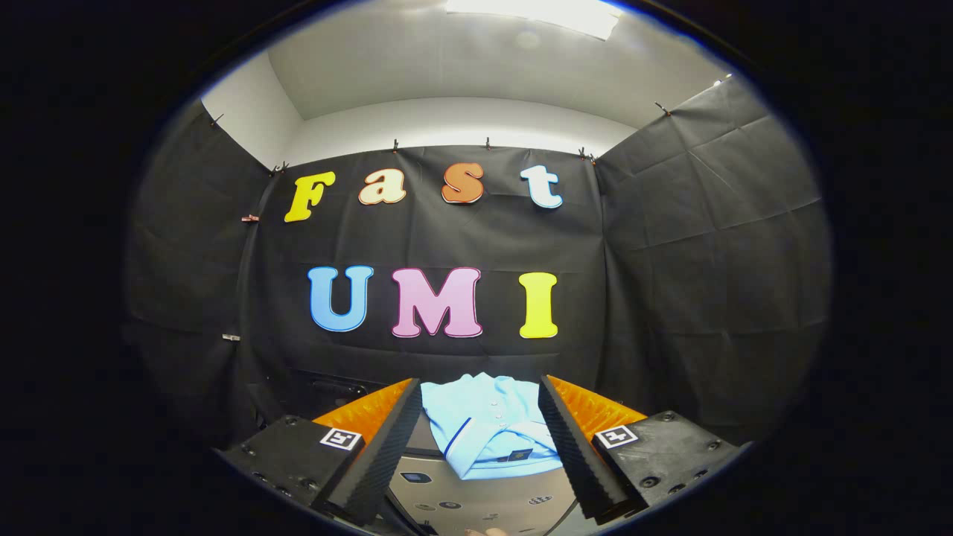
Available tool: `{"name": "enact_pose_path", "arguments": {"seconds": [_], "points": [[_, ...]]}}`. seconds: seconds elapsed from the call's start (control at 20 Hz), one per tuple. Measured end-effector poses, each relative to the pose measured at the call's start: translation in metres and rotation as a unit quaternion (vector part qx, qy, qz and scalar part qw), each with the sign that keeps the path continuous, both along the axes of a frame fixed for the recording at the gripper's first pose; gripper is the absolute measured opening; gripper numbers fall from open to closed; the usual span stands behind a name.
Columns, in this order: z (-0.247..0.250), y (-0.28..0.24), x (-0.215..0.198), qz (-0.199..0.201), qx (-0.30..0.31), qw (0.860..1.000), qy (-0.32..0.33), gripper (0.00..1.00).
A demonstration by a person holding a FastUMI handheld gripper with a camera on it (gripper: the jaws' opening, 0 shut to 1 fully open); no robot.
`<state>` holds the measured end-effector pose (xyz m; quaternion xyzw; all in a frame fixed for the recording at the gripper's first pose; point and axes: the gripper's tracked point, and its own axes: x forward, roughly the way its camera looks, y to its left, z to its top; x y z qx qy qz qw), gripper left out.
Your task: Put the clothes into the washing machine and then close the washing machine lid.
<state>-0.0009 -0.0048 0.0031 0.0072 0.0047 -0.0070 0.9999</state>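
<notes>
Gripper view, looking level into the booth over a folded light-blue shirt (488,432). Lying flat on top of the washing machine (476,502), collar and buttons up, a dark trim line running down its front. Nothing loaded yet, by the look of it: shirt on the grey top panel, not inside any drum. Cannot tell from here whether the lid is up or down; only a strip of panel with small dark marks showing under the shirt.

Claw (480,428) spread wide, fingers (387,447) standing either side of the shirt, not pressing on it. Shirt between them and slightly ahead; hard to say whether the tips are level with the cloth or hanging just above it. Claw held level and square to the shirt, pointed toward the back wall, centred on the fabric.

Everything left to do, then: pinch the shirt, lift, drop it into the machine, shut the lid. Soft folded cloth, likely to unfold and trail once lifted.
</notes>
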Motion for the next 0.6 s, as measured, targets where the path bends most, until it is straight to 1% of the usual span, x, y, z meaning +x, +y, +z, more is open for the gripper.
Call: {"name": "enact_pose_path", "arguments": {"seconds": [0.15,0.3,0.45,0.6], "points": [[-0.002,-0.003,0.010,-0.002,-0.001,1.000,0.005,0.98],[-0.003,-0.004,0.028,0.001,-0.003,1.000,0.009,0.98],[-0.002,0.000,0.059,0.018,-0.001,1.000,0.016,0.98],[-0.008,-0.005,0.099,0.015,0.007,0.999,0.038,0.98]]}}
